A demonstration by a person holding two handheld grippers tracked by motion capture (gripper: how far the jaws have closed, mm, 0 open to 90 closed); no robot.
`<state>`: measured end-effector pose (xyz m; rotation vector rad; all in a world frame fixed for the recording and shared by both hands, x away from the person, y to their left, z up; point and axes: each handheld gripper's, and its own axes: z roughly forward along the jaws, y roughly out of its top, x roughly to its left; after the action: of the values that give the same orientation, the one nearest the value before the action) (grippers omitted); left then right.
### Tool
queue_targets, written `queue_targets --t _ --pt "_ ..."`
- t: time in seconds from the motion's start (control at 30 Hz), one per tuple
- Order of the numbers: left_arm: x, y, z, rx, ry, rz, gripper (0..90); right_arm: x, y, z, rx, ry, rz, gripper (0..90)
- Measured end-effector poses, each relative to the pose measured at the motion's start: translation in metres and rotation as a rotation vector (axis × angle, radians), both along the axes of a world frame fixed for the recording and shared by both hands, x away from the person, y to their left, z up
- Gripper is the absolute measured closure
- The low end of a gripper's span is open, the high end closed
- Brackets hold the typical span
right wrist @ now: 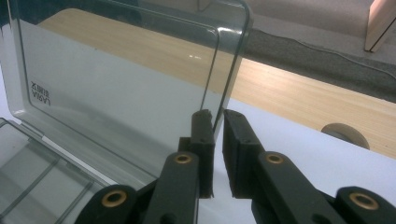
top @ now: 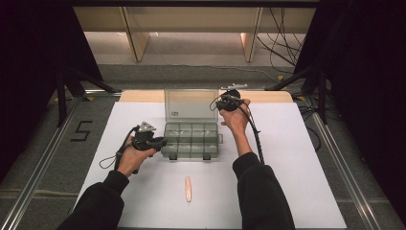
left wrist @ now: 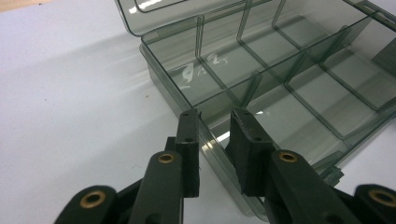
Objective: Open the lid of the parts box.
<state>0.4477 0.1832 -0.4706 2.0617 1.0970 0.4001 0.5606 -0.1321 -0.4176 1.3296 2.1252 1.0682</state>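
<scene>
Nearest the high camera, a small pale pink oblong item (top: 188,188) lies loose on the white table (top: 297,182), in front of the box and between the person's forearms, touched by nothing.

The work in hand concerns the clear compartment box (top: 191,139), which sits mid-table with its lid (top: 190,104) raised roughly upright at the rear. Every compartment that shows is empty.

Left hand-held gripper (left wrist: 215,140): jaws drawn close, straddling the box's side wall (left wrist: 205,135) near a corner, one jaw outside and one inside. Contact appears made on the outer face; I cannot tell whether the inner pad is fully seated. It appears to be steadying the base.

Right hand-held gripper (right wrist: 218,135): jaws nearly together, pinching the lid's free side edge (right wrist: 229,93).

Risks, as judged:
- Both holds are on thin, smooth plastic edges. A slip at the lid would probably let it drop forward or fall back.
- If the left hold is loose, moving the lid could drag or tip the light box across the table.
- Twisting the lid from one edge could strain the hinge.
- The latches (top: 173,156) on the front wall may catch if the lid comes down skewed.
</scene>
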Motion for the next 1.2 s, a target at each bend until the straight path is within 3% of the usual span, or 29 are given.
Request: queue_targets --t 0.17,0.2,0.33,0.37,0.43,0.57,0.6,0.63,0.7,0.73,0.83,0.87,0.93,0.97,1.0,1.1,1.13,1.2 --pt "0.0 0.0 0.0 -0.004 0.001 0.001 73.4 0.001 0.0 -0.002 -0.007 -0.01 -0.001 83.1" --pt "0.0 0.0 0.0 -0.005 0.002 0.002 73.4 0.001 0.0 -0.001 0.002 0.006 0.001 83.0" --pt "0.0 0.001 0.001 -0.004 0.013 0.0 73.5 0.001 -0.001 -0.002 0.017 0.0 -0.004 82.5" --pt "0.0 0.002 0.001 0.012 0.016 -0.009 73.5 0.002 -0.001 -0.001 0.018 0.006 -0.004 82.3" --pt "0.0 0.002 0.0 -0.003 0.008 -0.003 73.5 0.001 -0.002 0.0 0.024 0.012 -0.003 81.6" --pt "0.0 0.001 -0.001 -0.035 0.008 0.01 73.6 -0.001 -0.005 0.003 0.003 -0.017 0.019 79.2" --pt "0.0 0.002 -0.001 -0.028 0.007 0.004 73.7 -0.002 -0.004 0.005 0.019 -0.009 0.006 78.7" --pt "0.0 0.001 -0.001 -0.027 0.007 0.005 73.7 0.0 -0.006 0.005 0.007 -0.044 0.025 77.5" --pt "0.0 0.001 -0.001 -0.03 0.007 0.005 73.7 -0.004 -0.006 0.01 0.023 -0.02 0.013 72.7" --pt "0.0 0.001 -0.001 -0.03 0.007 0.005 73.6 -0.005 -0.006 0.012 0.015 -0.054 0.033 64.8" --pt "-0.001 -0.001 -0.002 -0.069 0.008 0.033 73.3 -0.011 -0.004 0.017 0.016 -0.046 0.043 57.2" --pt "-0.001 -0.001 -0.002 -0.071 0.01 0.034 72.4 -0.012 -0.003 0.018 0.0 -0.077 0.059 54.3" --pt "-0.001 -0.001 -0.001 -0.081 0.024 0.043 67.5 -0.017 0.0 0.022 0.003 -0.078 0.062 49.6" --pt "0.0 0.002 0.0 -0.069 0.038 0.022 64.9 -0.022 0.002 0.026 0.008 -0.055 0.066 47.6" --pt "0.0 0.003 0.0 -0.079 0.045 0.022 63.0 -0.025 0.003 0.028 -0.001 -0.07 0.086 46.3" --pt "-0.001 0.003 0.002 -0.105 0.042 0.036 58.6 -0.037 0.009 0.035 -0.014 -0.09 0.13 42.8" --pt "-0.003 0.003 0.004 -0.116 0.033 0.034 57.3 -0.042 0.011 0.037 0.001 -0.057 0.13 42.4" --pt "-0.006 0.002 0.007 -0.137 0.016 0.042 54.6 -0.051 0.014 0.04 -0.002 -0.044 0.161 41.5"
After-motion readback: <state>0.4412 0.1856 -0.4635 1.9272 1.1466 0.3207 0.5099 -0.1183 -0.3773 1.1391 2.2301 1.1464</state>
